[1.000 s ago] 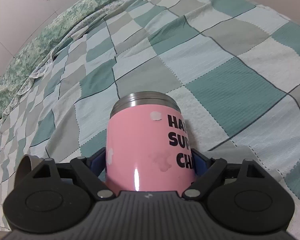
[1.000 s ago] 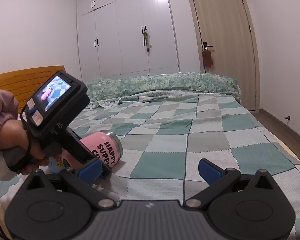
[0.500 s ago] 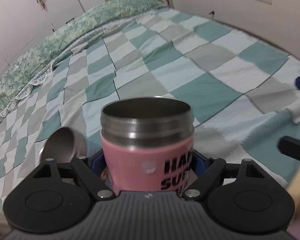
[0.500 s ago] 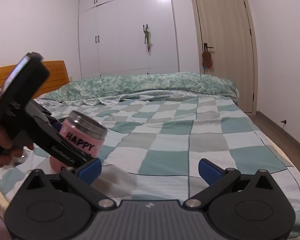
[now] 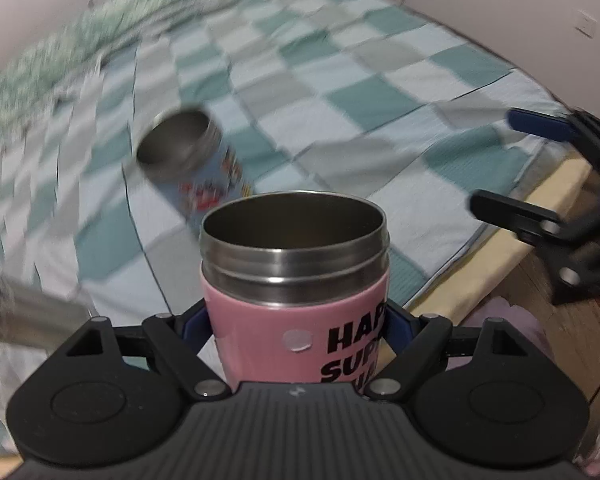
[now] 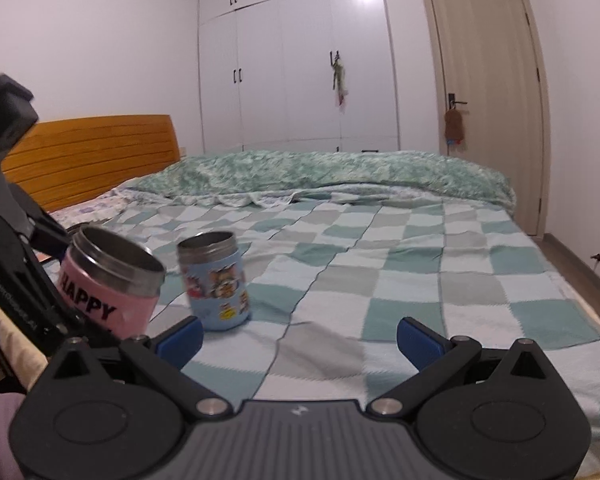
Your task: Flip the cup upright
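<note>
My left gripper (image 5: pixel 296 326) is shut on the pink steel cup (image 5: pixel 296 280) with black lettering. It holds the cup mouth-up, tilted, above the near edge of the bed; the cup also shows in the right wrist view (image 6: pixel 108 280). My right gripper (image 6: pixel 300 334) is open and empty, low over the checked bedspread (image 6: pixel 380 280). It also appears at the right of the left wrist view (image 5: pixel 540 168).
A blue cartoon-print steel cup (image 6: pixel 216 280) stands upright on the bedspread, also seen in the left wrist view (image 5: pixel 196 156). A bare steel cup (image 5: pixel 24 312) lies at the left edge. A wooden headboard (image 6: pixel 92 160), wardrobe (image 6: pixel 296 60) and door (image 6: pixel 488 92) stand behind.
My left gripper has lifted the pink cup off the bed and turned it from lying on its side to mouth-up. The blue cup has come into view. The right gripper stayed open.
</note>
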Tool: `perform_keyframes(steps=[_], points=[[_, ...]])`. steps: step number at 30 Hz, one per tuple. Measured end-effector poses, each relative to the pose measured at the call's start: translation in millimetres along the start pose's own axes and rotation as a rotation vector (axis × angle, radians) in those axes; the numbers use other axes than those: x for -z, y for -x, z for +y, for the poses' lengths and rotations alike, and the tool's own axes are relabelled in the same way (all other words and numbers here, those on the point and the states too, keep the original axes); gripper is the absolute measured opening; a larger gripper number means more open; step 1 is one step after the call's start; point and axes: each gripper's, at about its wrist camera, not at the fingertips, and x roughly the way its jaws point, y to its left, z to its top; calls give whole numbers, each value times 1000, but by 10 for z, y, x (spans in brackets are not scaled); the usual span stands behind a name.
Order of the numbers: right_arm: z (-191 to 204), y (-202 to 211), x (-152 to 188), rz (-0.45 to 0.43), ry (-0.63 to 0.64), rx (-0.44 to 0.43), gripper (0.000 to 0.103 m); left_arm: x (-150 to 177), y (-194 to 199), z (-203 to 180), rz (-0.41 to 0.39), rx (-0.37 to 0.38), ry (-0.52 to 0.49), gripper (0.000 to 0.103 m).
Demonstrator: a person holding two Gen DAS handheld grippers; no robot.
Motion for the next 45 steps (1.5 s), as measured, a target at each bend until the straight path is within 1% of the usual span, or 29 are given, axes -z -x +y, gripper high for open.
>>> perform_keyframes(steps=[2,4,5,6,9,12,13,14,15,17,20,22,23,28,34,38,41,43,45], points=[[34,-18,45,11,-7,-13,103,-4,-219,112,39,8,73,85],[48,-35,96,23,-16,-19,103,-11,-439,196,71,45,140,85],[42,-45,122,32,-21,-19,103,-17,-515,203,62,47,162,85],[39,-50,144,41,-24,-16,103,-38,-540,213,34,46,172,85],[-6,-74,196,70,-34,7,103,-68,-675,307,39,86,249,85],[-18,-59,230,87,-36,22,103,5,-700,331,9,95,247,87],[-13,-56,232,90,-35,25,103,39,-666,335,-10,89,246,92],[0,-56,233,93,-34,26,103,90,-584,344,-44,73,237,100],[10,-61,226,96,-33,26,103,146,-495,351,-87,59,225,103],[41,-84,198,103,-31,20,103,288,-248,396,-201,28,191,103],[164,-169,117,116,-33,5,103,546,95,532,-337,-26,162,103],[276,-255,41,127,-36,-9,103,686,224,663,-385,-61,175,103],[349,-301,3,134,-37,-17,103,764,262,749,-402,-66,186,103],[717,-641,-174,224,-78,-31,103,1050,215,1156,-419,-68,268,103],[976,-1104,-253,385,-224,-24,103,1274,67,1443,-419,-50,302,103],[1025,-1373,-217,470,-310,18,103,1346,-52,1529,-406,-30,308,103],[1013,-1529,-182,504,-371,40,103,1391,-115,1573,-404,-13,307,103],[1000,-1605,-158,517,-392,64,103,1397,-149,1601,-408,-4,305,103],[983,-1674,-138,528,-415,69,103,1398,-178,1620,-410,3,299,103]])
